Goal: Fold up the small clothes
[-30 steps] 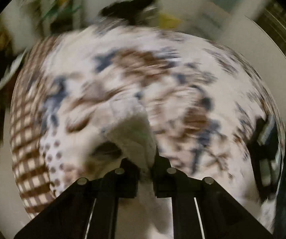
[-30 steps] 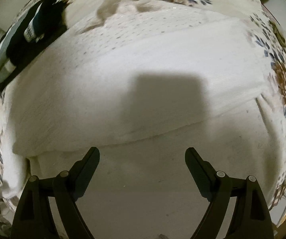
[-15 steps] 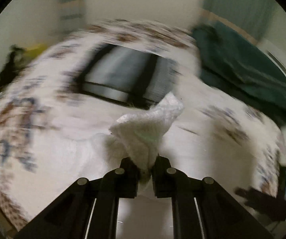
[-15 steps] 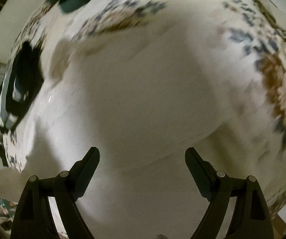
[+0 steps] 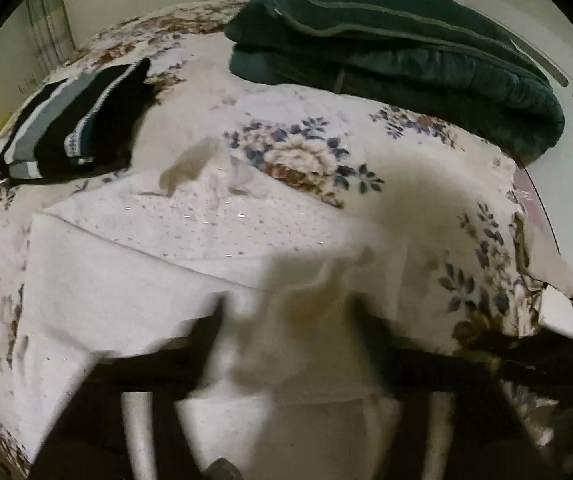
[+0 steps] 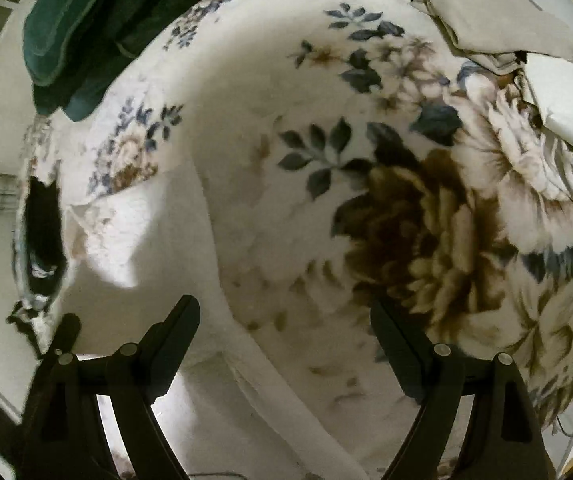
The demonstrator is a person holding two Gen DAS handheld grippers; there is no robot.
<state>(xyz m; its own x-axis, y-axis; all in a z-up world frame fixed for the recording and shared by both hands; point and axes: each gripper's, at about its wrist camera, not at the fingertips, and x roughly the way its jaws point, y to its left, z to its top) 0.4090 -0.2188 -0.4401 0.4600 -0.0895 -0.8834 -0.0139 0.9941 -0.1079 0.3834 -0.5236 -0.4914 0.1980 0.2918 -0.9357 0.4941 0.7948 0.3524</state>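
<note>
A white knit garment [image 5: 134, 280] lies spread on the floral bedspread [image 5: 306, 160], partly folded, with a dotted layer at its far side. My left gripper [image 5: 286, 320] is blurred; its fingers stand wide apart, open, with a loose bunch of the white cloth between them. In the right wrist view the garment [image 6: 158, 248] lies at the left over the bedspread [image 6: 406, 220]. My right gripper [image 6: 286, 320] is open and empty, just above the garment's edge.
A folded black garment with grey and white stripes [image 5: 70, 120] lies at the far left of the bed. A folded dark green blanket [image 5: 398, 40] sits at the far right. Beige and white folded cloth [image 6: 506, 40] lies at the bed's edge.
My left gripper was shut on a corner of the white garment and swung it across; now its fingers are apart and the cloth has dropped loose. My right gripper stayed open and shifted right.
</note>
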